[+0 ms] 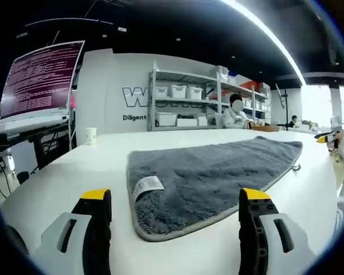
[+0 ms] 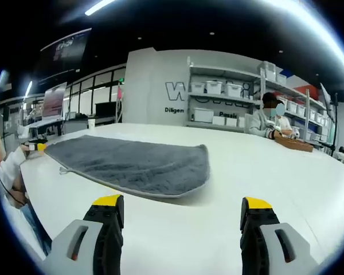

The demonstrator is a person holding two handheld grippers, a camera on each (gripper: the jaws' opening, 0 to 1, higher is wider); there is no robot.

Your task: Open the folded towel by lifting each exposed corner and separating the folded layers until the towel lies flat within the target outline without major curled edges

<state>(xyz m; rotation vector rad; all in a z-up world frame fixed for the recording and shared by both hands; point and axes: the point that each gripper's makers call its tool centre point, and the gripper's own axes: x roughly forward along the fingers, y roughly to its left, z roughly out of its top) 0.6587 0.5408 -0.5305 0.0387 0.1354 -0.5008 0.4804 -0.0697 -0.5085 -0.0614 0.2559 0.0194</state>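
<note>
1. Left gripper (image 1: 175, 200): jaws wide apart, holding nothing, just short of the towel (image 1: 218, 175).
2. Towel: grey, spread on the white table (image 1: 74, 172), white label (image 1: 147, 185) at its near corner.
3. Right gripper (image 2: 182, 206): jaws wide, empty, near the towel's edge.

Two handheld grippers, grey, black and yellow

Left gripper (image 1: 175, 197) and right gripper (image 2: 180, 206): black jaws with yellow tips at 7 and 5 o'clock, on light grey housings with dark slots.
</note>
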